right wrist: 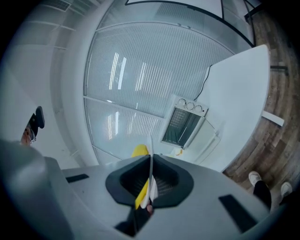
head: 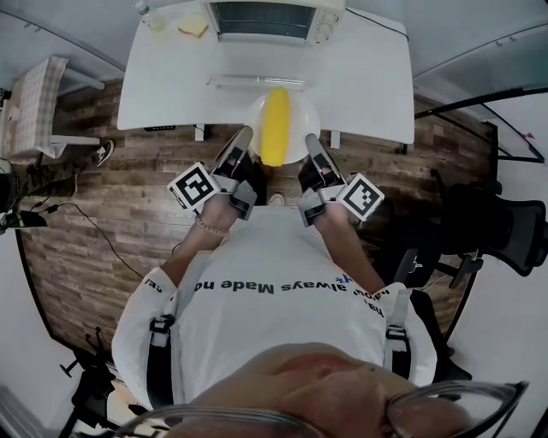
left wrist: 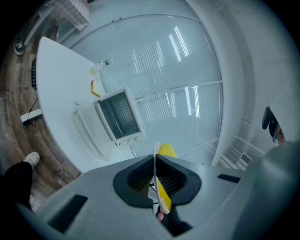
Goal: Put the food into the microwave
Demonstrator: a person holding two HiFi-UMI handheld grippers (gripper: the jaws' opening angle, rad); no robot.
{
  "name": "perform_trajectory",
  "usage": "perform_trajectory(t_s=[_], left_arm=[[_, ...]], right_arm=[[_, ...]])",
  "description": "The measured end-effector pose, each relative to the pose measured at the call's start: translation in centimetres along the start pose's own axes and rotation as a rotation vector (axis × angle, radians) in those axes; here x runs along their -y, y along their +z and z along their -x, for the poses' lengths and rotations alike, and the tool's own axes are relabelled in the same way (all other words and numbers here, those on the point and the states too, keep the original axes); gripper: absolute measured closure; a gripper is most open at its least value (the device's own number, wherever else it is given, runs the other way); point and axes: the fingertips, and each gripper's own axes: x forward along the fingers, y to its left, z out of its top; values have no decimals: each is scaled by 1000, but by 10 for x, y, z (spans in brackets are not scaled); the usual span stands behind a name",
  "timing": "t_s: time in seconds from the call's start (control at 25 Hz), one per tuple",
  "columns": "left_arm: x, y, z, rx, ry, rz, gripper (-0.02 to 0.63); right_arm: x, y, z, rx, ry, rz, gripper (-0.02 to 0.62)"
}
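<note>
A white plate [head: 298,114] carries a long yellow piece of food [head: 275,125] and hangs in the air over the table's near edge. My left gripper [head: 242,142] is shut on the plate's left rim and my right gripper [head: 311,145] on its right rim. In the left gripper view the plate [left wrist: 155,174] shows edge-on between the jaws of the left gripper [left wrist: 155,161], with the food [left wrist: 167,151] behind. The right gripper view shows the right gripper [right wrist: 150,165] likewise clamped on the plate [right wrist: 150,151], beside the food [right wrist: 139,151]. The microwave [head: 261,19] stands at the table's far side, its door [head: 255,82] folded down open.
The white table [head: 171,85] also holds a small bottle [head: 152,17] and a yellowish item [head: 193,26] left of the microwave. A chair [head: 34,103] stands at the left and a black office chair [head: 505,224] at the right on the wooden floor.
</note>
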Motion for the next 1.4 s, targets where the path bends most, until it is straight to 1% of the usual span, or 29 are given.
perform_trajectory(t_s=[0.12, 0.28, 0.4, 0.6, 0.68, 0.76, 0.84, 0.88, 0.96, 1.0, 1.08, 1.16, 1.4], left_arm=[[-4, 21, -18, 8, -13, 47, 588], [-14, 53, -40, -3, -14, 23, 588], [-17, 75, -55, 2, -22, 64, 588], [-33, 120, -82, -14, -11, 25, 588], [-41, 143, -100, -16, -16, 48, 588], [-49, 162, -115, -23, -15, 40, 588], [-51, 172, -120, -30, -20, 7, 588], [-49, 176, -122, -27, -27, 20, 588], [-47, 186, -130, -19, -39, 76, 588], [-49, 193, -134, -20, -40, 82, 588], [-56, 205, -142, -28, -35, 71, 588], [-61, 212, -149, -30, -35, 87, 588], [-72, 222, -160, -48, -30, 74, 588]], right_arm=[[1, 9, -27, 1, -2, 4, 574], [3, 20, -63, 4, -13, 11, 574], [0, 27, -91, 7, -12, 7, 574], [0, 39, -142, 13, -23, 5, 574], [2, 48, -170, 16, -30, 7, 574], [4, 56, -195, 20, -33, 9, 574], [0, 59, -204, 23, -25, 15, 574], [-2, 60, -208, 25, -22, 18, 574], [-5, 63, -221, 30, -22, 20, 574], [-5, 65, -229, 33, -24, 23, 574], [-4, 69, -244, 36, -24, 28, 574], [-1, 70, -254, 40, -28, 17, 574], [9, 74, -268, 39, -48, 22, 574]])
